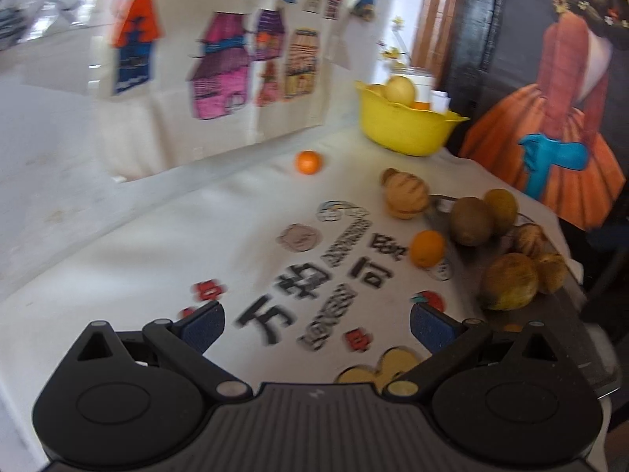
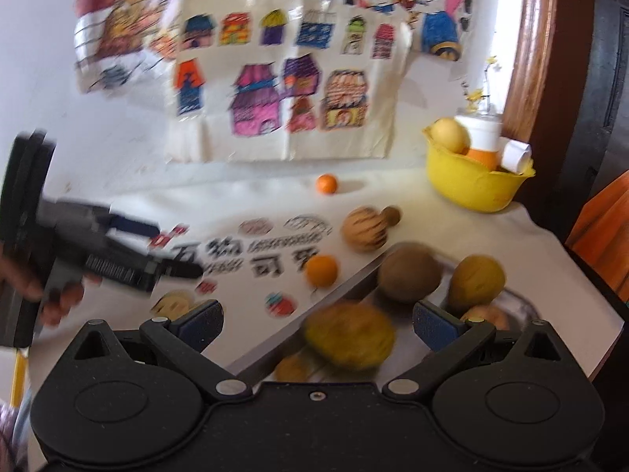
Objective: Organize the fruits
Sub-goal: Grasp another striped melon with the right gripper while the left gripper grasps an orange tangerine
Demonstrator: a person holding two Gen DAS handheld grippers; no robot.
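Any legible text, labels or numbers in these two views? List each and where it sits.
"万物可爱": large black characters printed on the white tablecloth, at; motion-blurred, so a likely reading only.
Smaller outlined lettering beside the characters: too blurred to read.
Drawing sheet of houses on the wall: no readable text.
Yellow bowl, fruits, both grippers: no labels visible.

Both grippers are rocking the same look: the left gripper [image 1: 317,324] and right gripper [image 2: 317,324] are showing matte black bodies with round hinge housings, silver pivot pins, triangular cutouts and blue textured finger pads [image 1: 204,325]. A ribbed grey plate is sitting at centre.
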